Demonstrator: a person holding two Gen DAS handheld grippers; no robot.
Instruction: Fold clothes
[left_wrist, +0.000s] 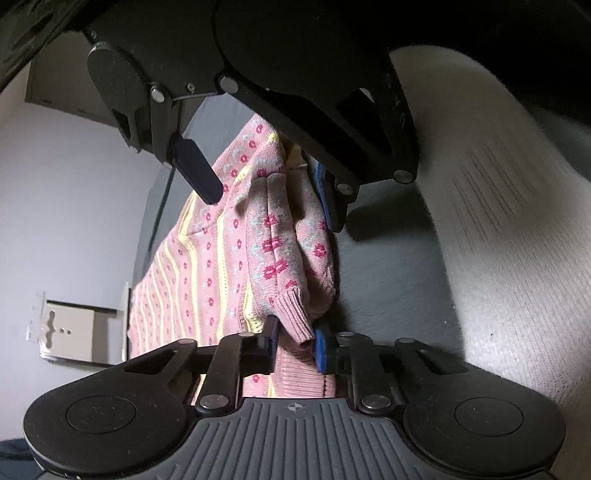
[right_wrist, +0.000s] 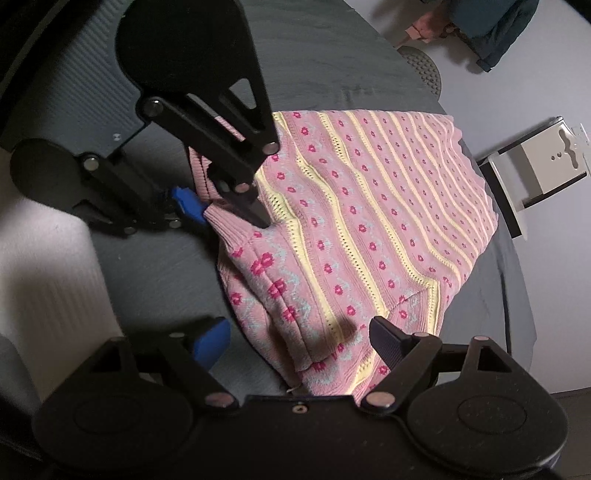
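My left tool (left_wrist: 293, 343) is clamped on a ribbed cuff (left_wrist: 295, 317) of the sweater (right_wrist: 369, 206); my right tool (right_wrist: 295, 343) hangs spread wide above a bunched sleeve, gripping nothing. The knit looks soft, light and stretchy, so I judge it will sag and drag rather than slide; the ribbed cuffs and hem are the firmest holds. It is pink with yellow stripes and small red flowers, its body spread flat on the dark cloth of the desk (right_wrist: 332, 66), the near sleeve heaped at its edge. Beyond lies pale floor (right_wrist: 517, 92).
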